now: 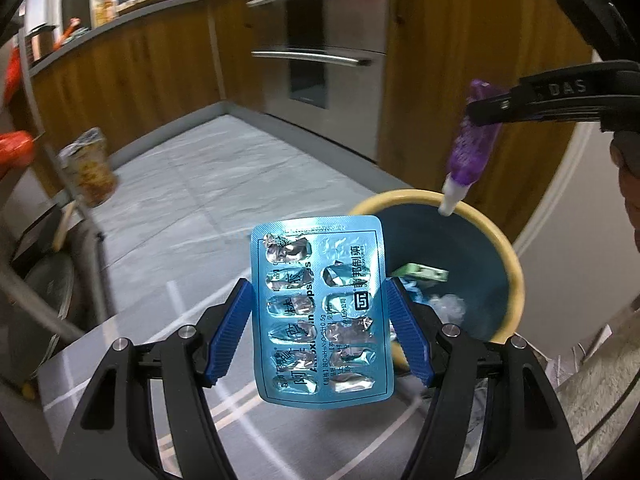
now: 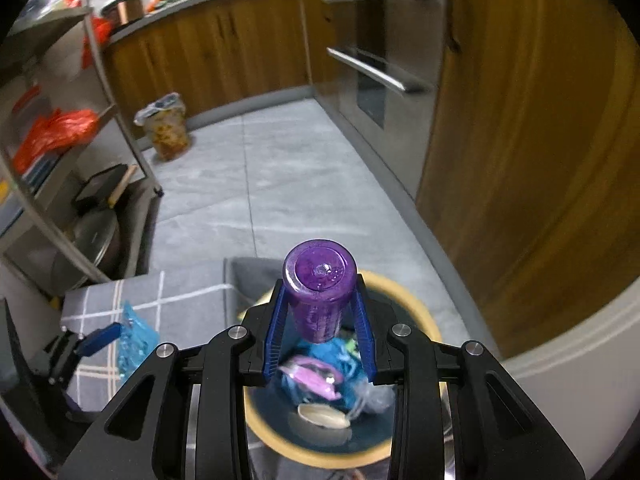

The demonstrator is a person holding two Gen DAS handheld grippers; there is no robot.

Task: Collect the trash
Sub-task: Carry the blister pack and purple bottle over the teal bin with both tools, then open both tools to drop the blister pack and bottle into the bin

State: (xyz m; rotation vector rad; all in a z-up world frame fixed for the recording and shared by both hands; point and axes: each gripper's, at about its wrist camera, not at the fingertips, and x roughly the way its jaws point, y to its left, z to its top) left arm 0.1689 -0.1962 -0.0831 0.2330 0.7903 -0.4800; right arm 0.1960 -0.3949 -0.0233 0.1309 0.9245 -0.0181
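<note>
Holding a flat blue foil blister pack (image 1: 320, 312) of emptied capsule pockets, the left gripper (image 1: 320, 328) has its ribbed blue pads (image 1: 230, 332) pressed against the pack's two long edges, so it is clamped on that sheet. The pack hangs above a grey checked cloth (image 1: 132, 364), just left of the round bin with a yellow rim and dark blue inside (image 1: 516, 272); it is not yet over the opening. The grip bears only on thin edges, so I judge the sheet could buckle or pivot and slip out onto the cloth, or fall short of the rim if let go here.

Further right, the right gripper (image 2: 320, 324) is closed around a purple translucent plastic bottle with a white nozzle (image 1: 474, 136), its blue fingers (image 2: 276, 332) squeezing the round body. From the left camera the bottle points nozzle-down, tilted, with its tip over the far rim of the bin; from the right camera its flat base (image 2: 320, 270) faces the lens and the bin's contents lie directly beneath: crumpled blue wrapping (image 2: 344, 354), a pink-purple packet (image 2: 312, 372), a pale shell-like scrap (image 2: 324, 416). The risk here is a smooth round body rolling in the pads, or the nozzle striking the rim and bouncing out.

The left gripper is low and roughly level, the right higher and pitched steeply down.
</note>
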